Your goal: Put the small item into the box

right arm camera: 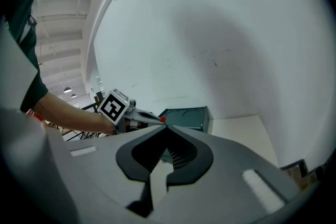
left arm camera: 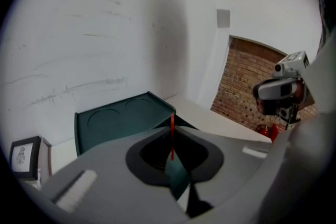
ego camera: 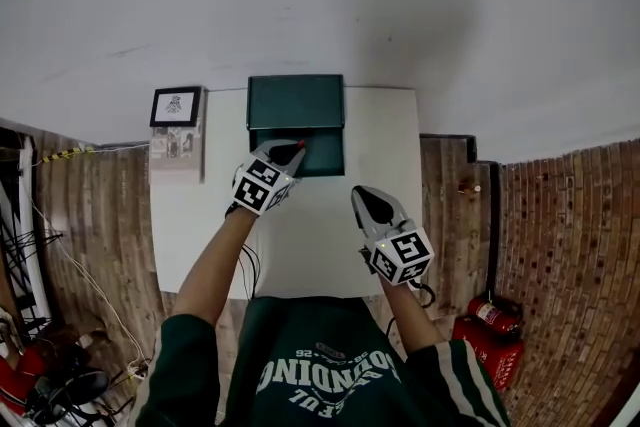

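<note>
The small red item [left arm camera: 171, 136] is pinched at the tips of the left gripper's [ego camera: 293, 150] jaws, over the open green box [ego camera: 325, 155] at upper centre of the head view. The right gripper [ego camera: 362, 197], jaws pressed together on nothing, hangs over the white desk [ego camera: 385, 140], lower right.

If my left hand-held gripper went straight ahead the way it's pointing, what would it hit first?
Probably the green box: the left hand-held gripper, shut on a small red item, points into its open base, with the raised lid just beyond. Depth is hard to judge.
</note>
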A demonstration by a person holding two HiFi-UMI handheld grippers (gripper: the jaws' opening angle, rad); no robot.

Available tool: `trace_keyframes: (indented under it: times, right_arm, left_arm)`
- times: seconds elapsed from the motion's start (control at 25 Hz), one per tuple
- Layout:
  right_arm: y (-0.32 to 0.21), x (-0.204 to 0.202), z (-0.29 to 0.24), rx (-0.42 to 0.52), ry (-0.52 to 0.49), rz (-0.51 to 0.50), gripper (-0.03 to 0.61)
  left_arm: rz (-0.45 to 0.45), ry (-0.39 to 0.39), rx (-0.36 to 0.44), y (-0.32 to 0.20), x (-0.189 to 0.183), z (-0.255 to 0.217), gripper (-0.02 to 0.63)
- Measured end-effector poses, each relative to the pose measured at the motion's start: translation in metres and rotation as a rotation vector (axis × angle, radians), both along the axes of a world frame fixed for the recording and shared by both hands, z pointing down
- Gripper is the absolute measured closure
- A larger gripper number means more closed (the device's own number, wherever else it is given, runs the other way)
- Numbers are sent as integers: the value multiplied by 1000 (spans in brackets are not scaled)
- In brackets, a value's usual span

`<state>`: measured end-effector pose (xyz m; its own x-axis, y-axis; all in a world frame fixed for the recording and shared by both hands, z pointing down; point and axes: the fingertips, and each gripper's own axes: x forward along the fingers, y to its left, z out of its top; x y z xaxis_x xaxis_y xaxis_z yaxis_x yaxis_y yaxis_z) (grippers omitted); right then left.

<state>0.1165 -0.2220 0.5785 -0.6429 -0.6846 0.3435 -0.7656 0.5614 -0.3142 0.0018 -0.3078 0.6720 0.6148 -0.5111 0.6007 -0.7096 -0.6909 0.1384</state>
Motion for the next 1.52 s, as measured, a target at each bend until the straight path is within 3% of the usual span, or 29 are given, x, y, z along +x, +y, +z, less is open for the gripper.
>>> trace_keyframes:
  times: [0.36,0.68,0.92,1.52]
  right_arm:
    - [1,10,4,-15,10,22,577]
    - [1,21,7,-26,13,57,577]
    - [3,33,12,-37,11,84,577]
    - [7,36,13,-47,10,85,577]
  left_arm:
    - [223,-259,-63,-3,18,45,551]
    - [343,-414,-108,-3,22,85,551]
    - [381,-474,-170,2,24,104,551]
    - [404,-481,-205,5,26,110,549]
